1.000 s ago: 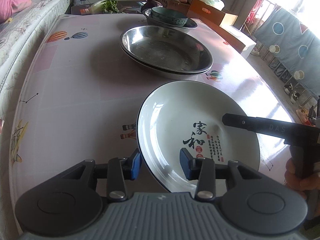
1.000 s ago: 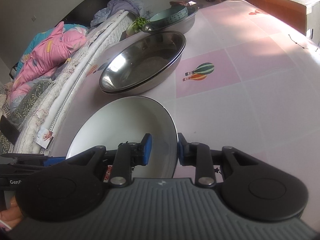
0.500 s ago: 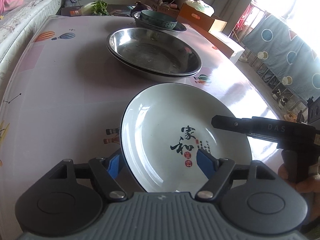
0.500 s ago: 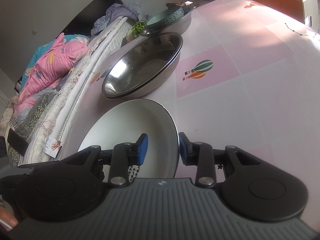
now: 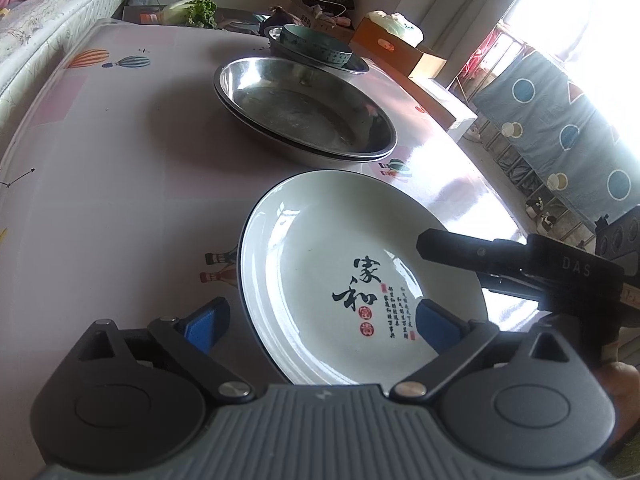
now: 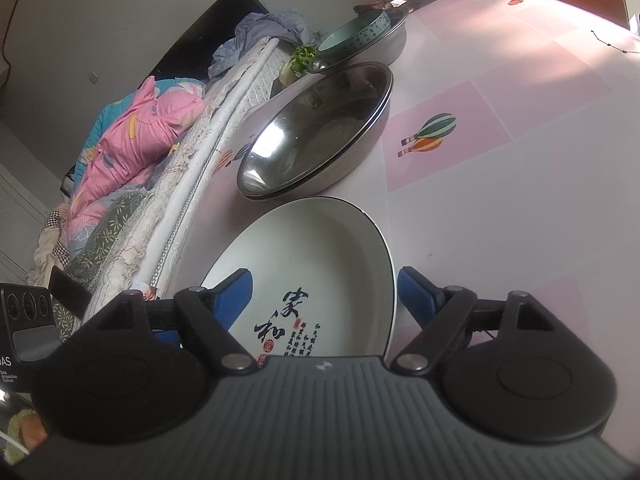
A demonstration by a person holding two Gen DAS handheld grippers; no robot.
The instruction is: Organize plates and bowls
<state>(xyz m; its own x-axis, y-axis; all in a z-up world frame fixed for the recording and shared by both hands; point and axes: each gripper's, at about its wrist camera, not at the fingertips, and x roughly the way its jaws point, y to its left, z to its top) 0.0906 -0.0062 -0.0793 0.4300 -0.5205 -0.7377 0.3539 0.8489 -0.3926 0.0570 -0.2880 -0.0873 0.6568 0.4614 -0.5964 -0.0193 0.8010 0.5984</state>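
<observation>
- The white plate (image 5: 352,280) w/ black characters lies flat on the counter (image 5: 120,200), at the near edge, just in front of the stacked steel basins (image 5: 304,116).
- Left tool (image 5: 320,320): jaws are opening, now very wide. One blue pad is left of the plate rim, the other is over the plate's inside; neither presses on it, so it holds nothing.
- Right tool (image 6: 324,296): jaws opening too. The rim on its side passes between the pads, but there is a gap on both sides; no grip.
- I think the plate is placed here as the start of its own pile, apart from the steel ones, and both tools let go bc it now rests by itself.
- Far back, a teal bowl (image 5: 316,44) sits inside another steel basin (image 6: 384,36); probably sorted by kind.
- Hard to see: the plate's near rim is hidden under both tool bodies. How many basins are in the stack I cannot tell exactly; two rims show. The window side is too bright.
</observation>
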